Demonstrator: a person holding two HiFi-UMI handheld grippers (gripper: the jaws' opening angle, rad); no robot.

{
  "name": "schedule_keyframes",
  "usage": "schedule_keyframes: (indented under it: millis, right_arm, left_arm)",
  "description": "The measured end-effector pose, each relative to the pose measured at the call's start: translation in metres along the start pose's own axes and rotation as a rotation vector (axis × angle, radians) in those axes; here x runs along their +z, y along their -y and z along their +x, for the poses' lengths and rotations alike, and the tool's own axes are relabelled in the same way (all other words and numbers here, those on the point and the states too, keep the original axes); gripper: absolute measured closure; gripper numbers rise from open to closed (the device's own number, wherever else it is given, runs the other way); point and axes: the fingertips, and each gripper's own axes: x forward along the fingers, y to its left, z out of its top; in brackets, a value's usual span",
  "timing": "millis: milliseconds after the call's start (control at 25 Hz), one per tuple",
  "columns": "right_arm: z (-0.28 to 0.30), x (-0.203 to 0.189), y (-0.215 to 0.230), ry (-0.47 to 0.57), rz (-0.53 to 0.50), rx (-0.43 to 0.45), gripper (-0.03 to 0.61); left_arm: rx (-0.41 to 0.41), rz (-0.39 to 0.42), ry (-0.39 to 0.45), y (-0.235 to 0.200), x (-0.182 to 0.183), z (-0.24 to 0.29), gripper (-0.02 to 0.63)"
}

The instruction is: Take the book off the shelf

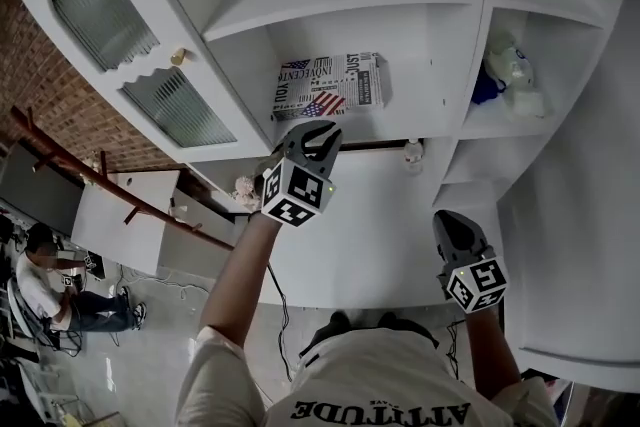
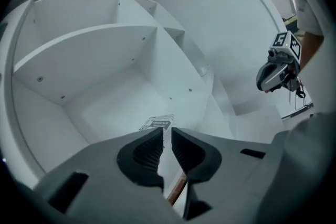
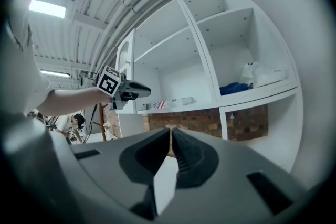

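Note:
The book, printed with a flag and bold lettering, lies flat on the middle shelf of the white cabinet. My left gripper is raised just in front of the book's near edge, jaws shut and empty, and I cannot tell whether it touches the book. In the left gripper view the book peeks out just beyond the closed fingertips. My right gripper hangs lower at the right over the white counter, shut on nothing. The right gripper view shows the book far off and the left gripper near it.
A blue cloth and a white bag fill the compartment to the right. A small bottle stands on the counter below the book shelf. A glass-paned cabinet door stands at the left. A person sits on the floor at lower left.

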Motion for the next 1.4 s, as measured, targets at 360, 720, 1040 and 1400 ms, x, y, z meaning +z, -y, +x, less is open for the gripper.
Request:
schedule_keyframes:
  millis: [360,720,1040,1400]
  right_arm:
    - [-0.003,0.004,0.012,0.025,0.019,-0.049,0.545]
    - [0.009,0.000,0.017,0.016,0.046,-0.045,0.545]
    - [0.012,-0.018,0.011,-0.023,0.062,-0.021,0.545]
    - [0.014,-0.030,0.001,-0.055,0.079,-0.010,0.545]
  left_arm:
    - [-0.095,0.106,-0.084,-0.014,0.000,0.047,0.518]
    - [-0.266,0.202,-0.292,-0.027,-0.040,0.090,0.421]
    - [-0.340,0.048,-0.348,-0.043,-0.060,0.104,0.400]
    - [-0.358,-0.027,-0.365,-0.042,-0.060,0.100,0.402]
